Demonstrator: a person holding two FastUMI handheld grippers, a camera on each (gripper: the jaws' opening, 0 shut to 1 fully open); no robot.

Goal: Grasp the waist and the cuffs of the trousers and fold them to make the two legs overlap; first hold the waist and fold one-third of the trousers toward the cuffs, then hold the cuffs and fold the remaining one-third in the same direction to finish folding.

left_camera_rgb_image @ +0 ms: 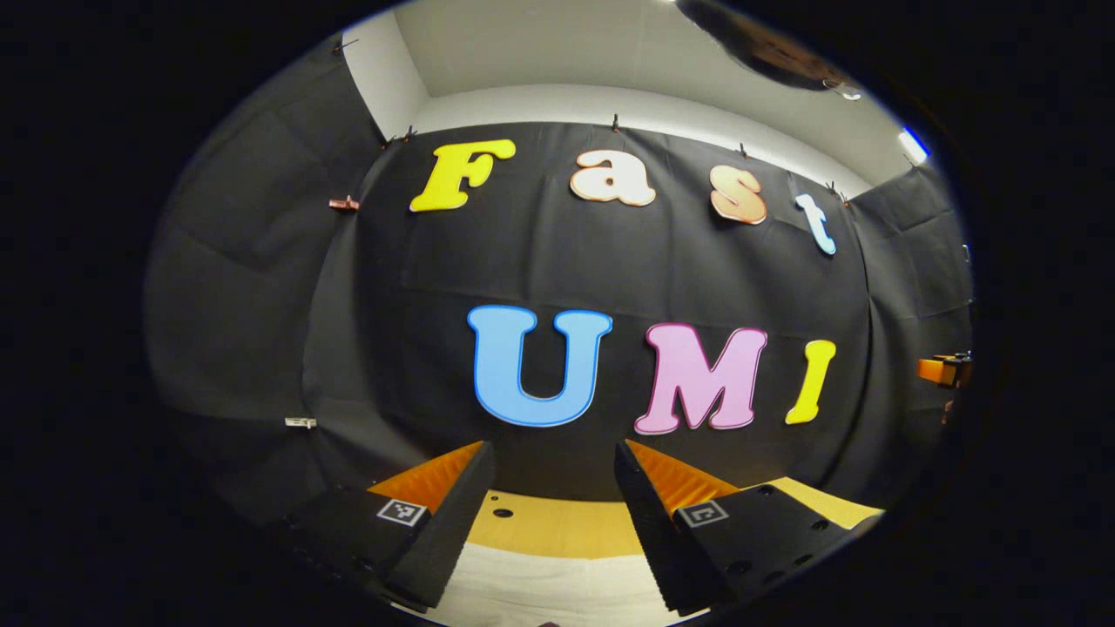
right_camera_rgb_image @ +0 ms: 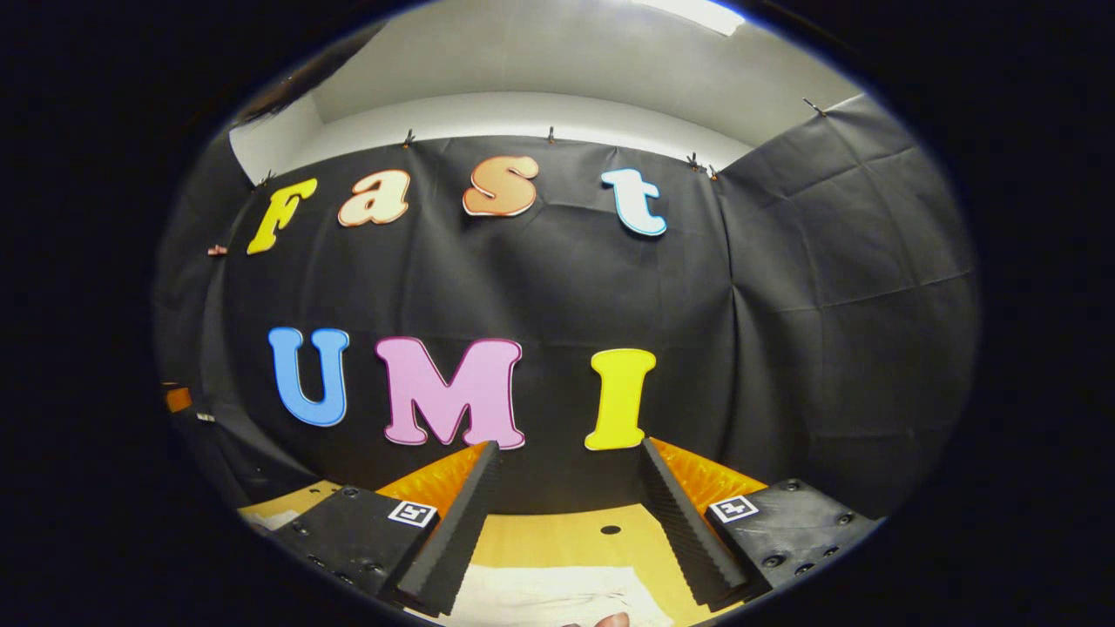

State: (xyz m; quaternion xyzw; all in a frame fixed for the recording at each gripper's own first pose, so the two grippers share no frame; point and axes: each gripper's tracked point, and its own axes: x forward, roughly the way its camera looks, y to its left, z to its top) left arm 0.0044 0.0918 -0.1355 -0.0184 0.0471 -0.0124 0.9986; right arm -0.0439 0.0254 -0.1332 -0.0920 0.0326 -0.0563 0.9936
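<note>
In the left gripper view my left gripper [left_camera_rgb_image: 554, 460] is open, held level above the table with nothing between its fingers. Below it a strip of pale fabric, the trousers [left_camera_rgb_image: 549, 588], lies on the wooden table [left_camera_rgb_image: 557, 527]. The right gripper view shows my right gripper [right_camera_rgb_image: 571, 457] open too, also empty and raised. Under it lies a pale patch of the trousers [right_camera_rgb_image: 549, 596] on the table [right_camera_rgb_image: 575, 540]. Both grippers point at the black back wall, well above the cloth.
The wooden table has small round holes [right_camera_rgb_image: 611, 529] near its far edge, which meets the black cloth wall. At the right edge of the left gripper view part of the other gripper [left_camera_rgb_image: 945, 370] shows. A fingertip [right_camera_rgb_image: 607, 620] peeks in at the bottom of the right gripper view.
</note>
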